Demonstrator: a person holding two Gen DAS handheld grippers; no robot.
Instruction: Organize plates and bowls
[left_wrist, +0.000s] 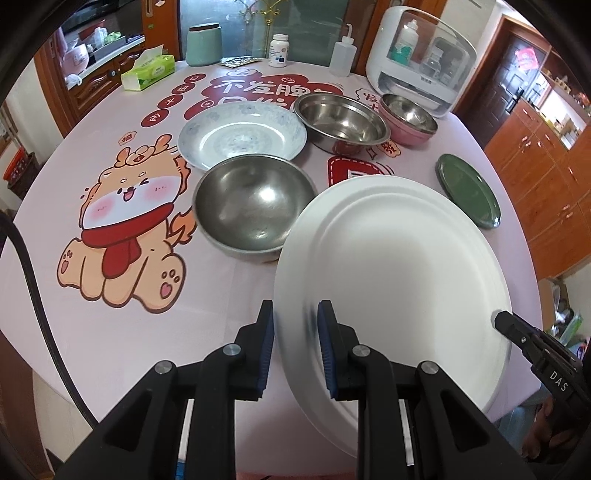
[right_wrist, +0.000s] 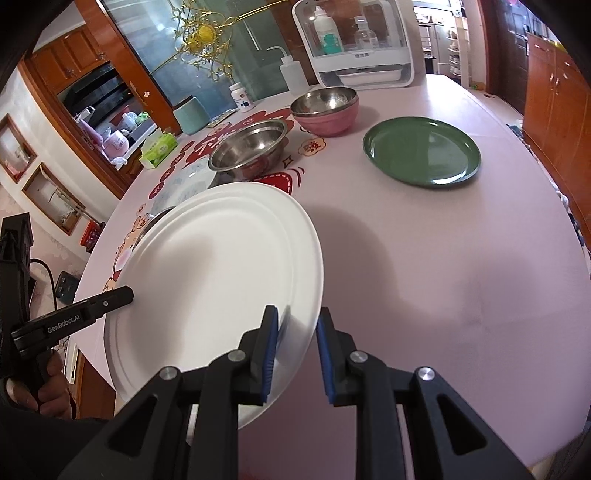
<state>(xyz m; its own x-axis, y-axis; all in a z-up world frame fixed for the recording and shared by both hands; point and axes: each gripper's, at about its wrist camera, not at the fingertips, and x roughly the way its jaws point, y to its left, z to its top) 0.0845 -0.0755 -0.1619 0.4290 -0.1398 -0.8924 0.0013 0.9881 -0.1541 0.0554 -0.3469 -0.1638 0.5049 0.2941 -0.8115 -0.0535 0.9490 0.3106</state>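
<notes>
We have our left gripper (left_wrist: 295, 347) closed on the left rim of the large white plate (left_wrist: 399, 273), blue pads pinching its edge, and our right gripper (right_wrist: 293, 352) clamped the same way on the opposite rim. The plate hangs between the two, tilted and clear of the pink tablecloth (right_wrist: 424, 280). How deep the rim sits between either pair of pads is hard to judge, since the near edge blurs right at the fingers. In the left wrist view the right gripper shows only as a black tip at the plate's far edge; most of it is cut off by the frame.

Just beyond the plate stands a dull steel bowl (left_wrist: 255, 210), which we see empty in the left view; in the right view the plate hides nearly all of it. Behind it lies a pale blue patterned dish (left_wrist: 242, 134), also empty, half covered by the plate from the right camera. Farther back sits a shiny steel bowl (right_wrist: 249, 149), empty, and beside it a pink bowl (right_wrist: 327, 122) with a steel bowl nested inside. A green plate (right_wrist: 423, 155) lies flat and apart, to the right.

At the table's far edge a white cabinet (right_wrist: 356, 44) with a clear door holds bottles; their labels are too small to read. A squeeze bottle (right_wrist: 293, 75), a pill bottle (left_wrist: 279, 50), a teal canister (left_wrist: 204, 44) and a tissue box (left_wrist: 147, 72) stand along that edge.
</notes>
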